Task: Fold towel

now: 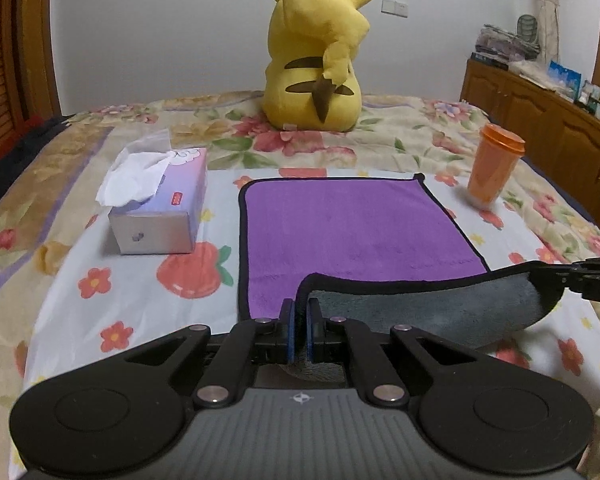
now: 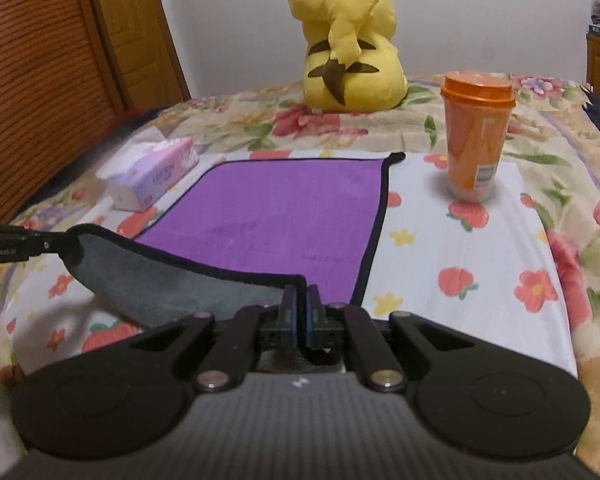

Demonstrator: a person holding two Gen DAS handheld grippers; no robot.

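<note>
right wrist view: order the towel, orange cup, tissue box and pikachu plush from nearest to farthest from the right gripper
1. towel: clamped in the right gripper, spread straight ahead.
2. orange cup and tissue box: cup ahead-right, box ahead-left; too close to call.
3. pikachu plush: far end of the bed, farthest.

A yellow Pikachu plush (image 1: 314, 68) sits with its back to the cameras at the far end of the floral bedspread (image 1: 400, 136), while a tissue box (image 1: 160, 216) and an upright orange lidded cup (image 2: 476, 136) stand nearer, well apart, with a wooden cabinet (image 1: 540, 120) alongside.
</note>
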